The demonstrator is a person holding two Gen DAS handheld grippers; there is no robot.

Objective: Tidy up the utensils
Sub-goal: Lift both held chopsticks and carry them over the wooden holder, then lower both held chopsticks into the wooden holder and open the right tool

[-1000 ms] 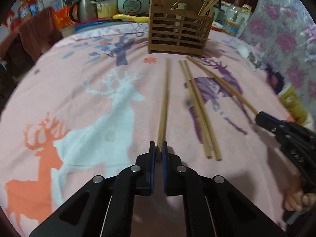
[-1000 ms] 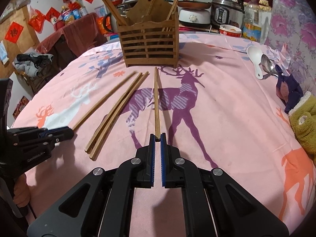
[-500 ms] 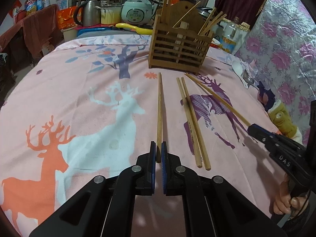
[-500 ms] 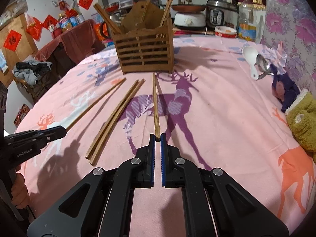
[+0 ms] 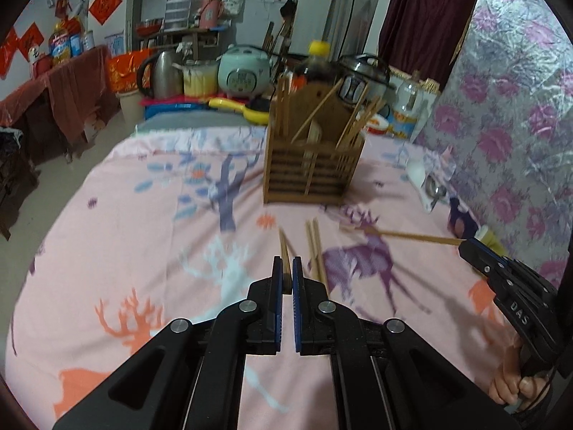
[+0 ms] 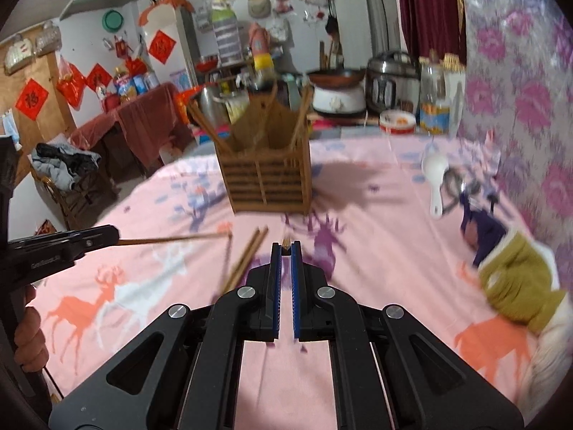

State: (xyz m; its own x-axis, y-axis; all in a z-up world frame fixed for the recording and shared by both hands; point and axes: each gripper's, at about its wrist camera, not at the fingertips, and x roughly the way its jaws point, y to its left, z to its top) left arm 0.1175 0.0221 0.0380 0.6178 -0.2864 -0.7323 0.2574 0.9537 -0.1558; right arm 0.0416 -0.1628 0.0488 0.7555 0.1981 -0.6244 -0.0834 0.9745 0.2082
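Wooden chopstick point(image 5: 285, 255) in each gripper

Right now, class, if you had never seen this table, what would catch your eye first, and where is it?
Probably the two black grippers: the left gripper and the right gripper each clamp one chopstick lifted above the pink deer-print tablecloth. Next comes the slatted wooden utensil holder at the table's far side, chopsticks leaning in it. Two loose chopsticks lie on the cloth between the grippers.
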